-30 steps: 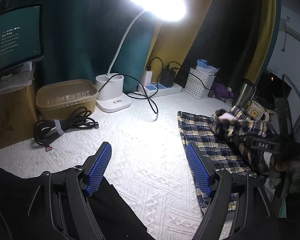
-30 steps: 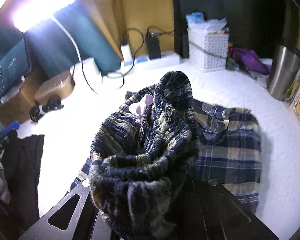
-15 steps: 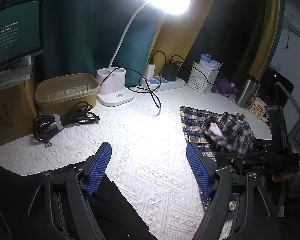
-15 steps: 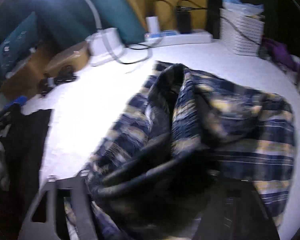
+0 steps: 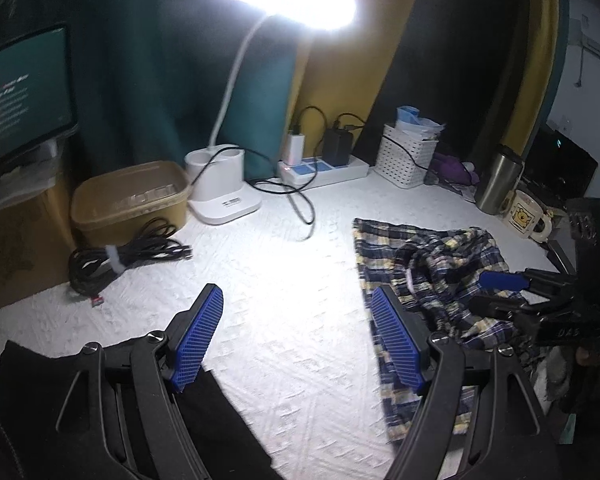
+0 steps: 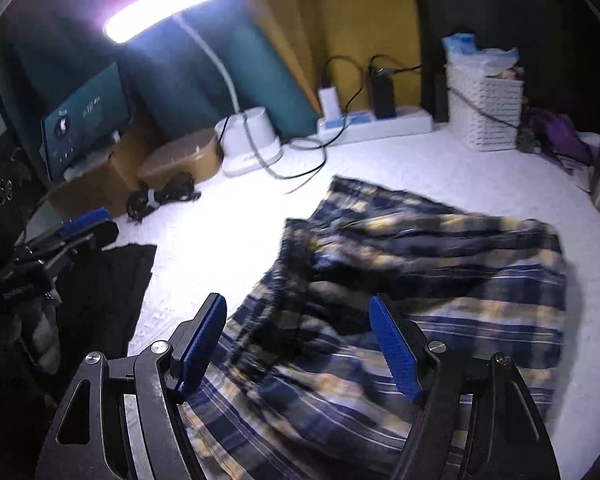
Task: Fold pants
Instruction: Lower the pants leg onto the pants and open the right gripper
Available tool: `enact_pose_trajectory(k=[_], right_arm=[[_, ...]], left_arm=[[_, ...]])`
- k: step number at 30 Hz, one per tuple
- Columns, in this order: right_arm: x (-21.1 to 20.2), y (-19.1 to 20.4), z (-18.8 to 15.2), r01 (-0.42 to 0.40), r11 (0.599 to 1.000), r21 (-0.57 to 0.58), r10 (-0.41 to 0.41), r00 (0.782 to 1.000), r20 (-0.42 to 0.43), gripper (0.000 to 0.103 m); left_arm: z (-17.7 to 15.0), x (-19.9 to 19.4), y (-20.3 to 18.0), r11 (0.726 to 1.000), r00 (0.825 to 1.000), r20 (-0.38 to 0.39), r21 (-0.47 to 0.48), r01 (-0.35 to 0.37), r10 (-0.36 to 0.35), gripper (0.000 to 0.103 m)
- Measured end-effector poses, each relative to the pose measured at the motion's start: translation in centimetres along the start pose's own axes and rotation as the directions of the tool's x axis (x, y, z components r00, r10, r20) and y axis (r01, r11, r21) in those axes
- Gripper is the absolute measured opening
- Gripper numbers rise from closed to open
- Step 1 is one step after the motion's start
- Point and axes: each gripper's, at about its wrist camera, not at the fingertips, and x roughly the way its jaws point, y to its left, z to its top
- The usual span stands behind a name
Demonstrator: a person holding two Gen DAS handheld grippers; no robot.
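My left gripper (image 5: 296, 340) hangs with jaws apart over bare white cloth (image 5: 292, 280), nothing between them. My right gripper (image 6: 300, 344) is likewise spread, pads off the fabric, with the pants (image 6: 420, 280) lying just below and ahead in a rumpled half-fold. One pair of plaid pants, one black garment (image 5: 100, 380) near my left. Further off: one cable bundle (image 5: 128, 252), one tan tub (image 5: 132, 196), one lamp (image 5: 224, 184), one power strip (image 5: 324, 168) with two plugs, one white basket (image 5: 408, 156), one steel flask (image 5: 498, 180), one mug (image 5: 526, 214) bearing a cartoon bear. The screen (image 5: 28, 88) shows text too blurred to read.
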Motion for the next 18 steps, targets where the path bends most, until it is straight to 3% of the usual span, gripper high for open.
enact_pose_trajectory(k=[11, 18], right_arm=[[-4.8, -8.8, -2.9, 0.107, 0.984, 0.14, -0.116, 0.991, 0.062, 0.076], [-6.6, -14.4, -4.1, 0.154, 0.964, 0.215, -0.176, 0.98, 0.087, 0.075]], left_arm=[[1.1, 3.6, -7.6, 0.986, 0.991, -0.063, 0.113, 0.126, -0.119, 0.077], [1.6, 7.3, -10.0, 0.974, 0.988, -0.106, 0.187, 0.128, -0.11, 0.077]])
